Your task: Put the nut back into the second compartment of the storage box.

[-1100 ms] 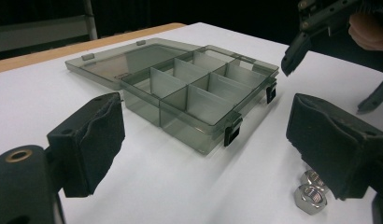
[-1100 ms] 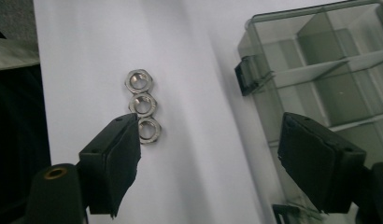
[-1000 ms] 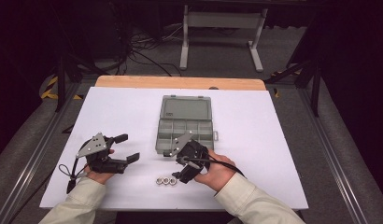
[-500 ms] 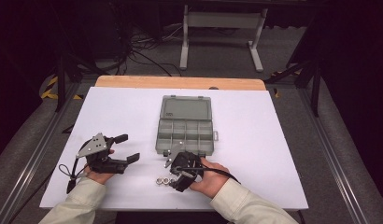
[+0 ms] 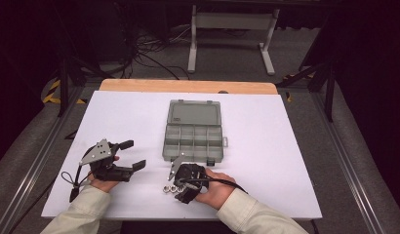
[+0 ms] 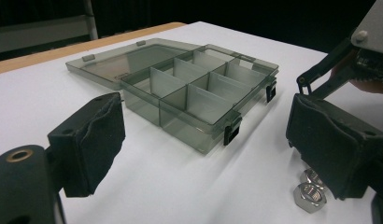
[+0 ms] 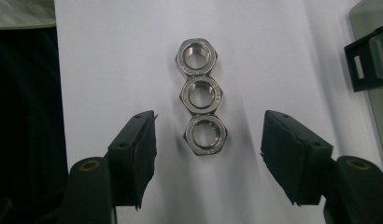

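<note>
Between my right claw's closing pads lies the nearest hex nut, untouched. Two more nuts line up toward the frame's top.

I am looking down on the white table, where a clear grey box is lying open near the middle, its lid folded back toward twelve o'clock. I am holding my left gripper at about eight o'clock from the box, well apart from it, with its jaws standing wide and nothing between them. My right gripper is pointing down at six o'clock from the box, just beside its front edge, over a short row of steel nuts. Its jaws have just been closing, with the nuts lying at their tips.
</note>
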`<action>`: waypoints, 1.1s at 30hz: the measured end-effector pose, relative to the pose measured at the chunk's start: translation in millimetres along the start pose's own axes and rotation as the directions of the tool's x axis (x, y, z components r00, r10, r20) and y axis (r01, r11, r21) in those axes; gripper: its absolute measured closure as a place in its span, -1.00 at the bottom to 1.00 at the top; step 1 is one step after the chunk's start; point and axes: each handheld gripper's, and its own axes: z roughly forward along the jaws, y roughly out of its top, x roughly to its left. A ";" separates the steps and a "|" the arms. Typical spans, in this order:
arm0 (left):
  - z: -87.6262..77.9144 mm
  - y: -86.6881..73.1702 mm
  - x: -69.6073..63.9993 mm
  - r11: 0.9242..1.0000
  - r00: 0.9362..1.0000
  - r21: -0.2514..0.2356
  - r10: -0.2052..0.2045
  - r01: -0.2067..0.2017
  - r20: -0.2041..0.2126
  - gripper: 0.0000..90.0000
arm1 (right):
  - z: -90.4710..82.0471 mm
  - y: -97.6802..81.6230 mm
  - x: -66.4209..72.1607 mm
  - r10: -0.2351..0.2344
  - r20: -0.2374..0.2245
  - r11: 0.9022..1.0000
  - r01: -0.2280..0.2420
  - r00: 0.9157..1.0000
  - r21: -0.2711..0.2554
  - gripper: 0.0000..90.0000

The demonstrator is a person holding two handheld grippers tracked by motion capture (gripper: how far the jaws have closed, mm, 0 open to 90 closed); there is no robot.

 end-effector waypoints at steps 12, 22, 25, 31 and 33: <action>-0.7 0.3 0.0 1.000 1.000 0.003 0.002 -0.002 -0.004 -0.72 | 5.5 2.5 2.4 -0.017 -0.021 1.000 0.017 1.000 0.006 0.16; -0.2 0.2 -0.1 1.000 1.000 0.010 0.014 -0.014 -0.010 -0.70 | 5.0 1.9 1.7 -0.009 -0.006 1.000 0.009 1.000 0.011 0.47; -0.1 0.0 -0.1 1.000 1.000 0.008 0.006 -0.006 -0.009 -0.70 | 5.4 2.0 2.3 0.004 -0.001 1.000 -0.004 1.000 0.008 0.49; -0.1 0.0 -0.1 1.000 1.000 0.007 0.005 -0.005 -0.010 -0.70 | 4.7 1.8 2.0 -0.004 -0.002 1.000 0.004 1.000 0.010 0.50; -0.2 -0.1 -0.2 1.000 1.000 0.007 0.001 -0.001 -0.009 -0.70 | 4.4 1.8 2.1 -0.006 -0.001 1.000 0.006 1.000 0.010 0.50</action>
